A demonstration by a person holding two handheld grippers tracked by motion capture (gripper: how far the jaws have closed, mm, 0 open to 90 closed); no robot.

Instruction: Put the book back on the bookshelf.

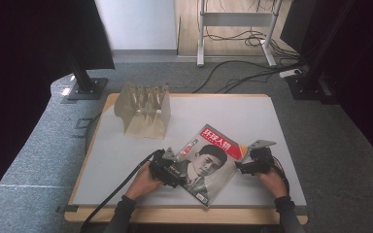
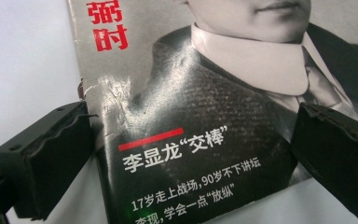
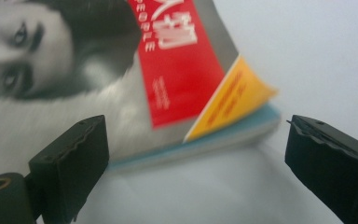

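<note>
High view: magazine [image 1: 209,162] lies flat on the tabletop [image 1: 126,155] between both tools. Left gripper view: left tool [image 2: 191,154], wide open, straddles the cover's lower corner. Right gripper view: right tool [image 3: 196,154], wide open, empty, faces the magazine's edge.

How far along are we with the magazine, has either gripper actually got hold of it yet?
Early stage. Done: both grippers are at the magazine, which lies flat on the table. In hand: the left gripper straddles the lower cover with its jaws open; the right gripper faces the curled corner, jaws also open. Left: closing on it, lifting, and probably moving it toward the wooden rack.
</note>
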